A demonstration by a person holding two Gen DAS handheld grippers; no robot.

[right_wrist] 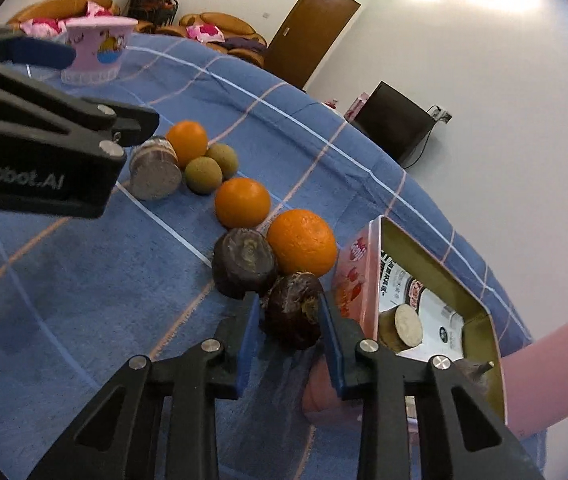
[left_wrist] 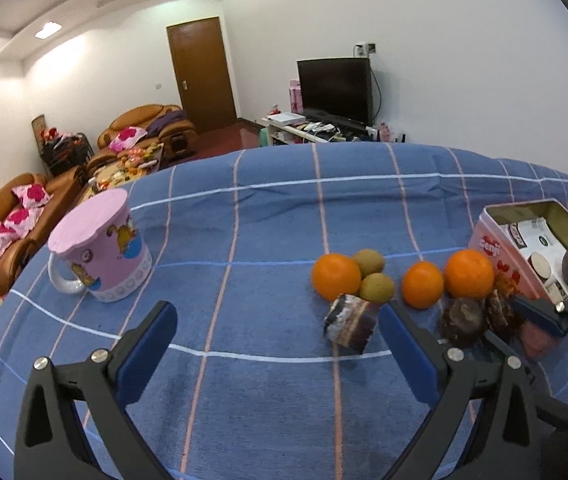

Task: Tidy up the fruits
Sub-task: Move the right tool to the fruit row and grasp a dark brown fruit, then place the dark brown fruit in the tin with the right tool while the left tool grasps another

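Blue checked tablecloth [right_wrist: 84, 300]; dark fruit [right_wrist: 293, 310] between right fingers [right_wrist: 250, 332], stem-end facing camera.

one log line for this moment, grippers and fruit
right gripper: shut on dark fruit beside tin | left gripper: open, empty | oranges: on cloth

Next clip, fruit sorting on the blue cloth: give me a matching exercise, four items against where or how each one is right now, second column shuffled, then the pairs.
Items
1. pink mug
2. right gripper
3. left gripper
4. pink tin

States
A. lid off, a few items already inside
B. jaws wide apart, nothing between them
C. covered with a pink lid, standing away from the fruit
D. closed around a dark brown fruit beside the tin

Pairs: 1-C, 2-D, 3-B, 4-A
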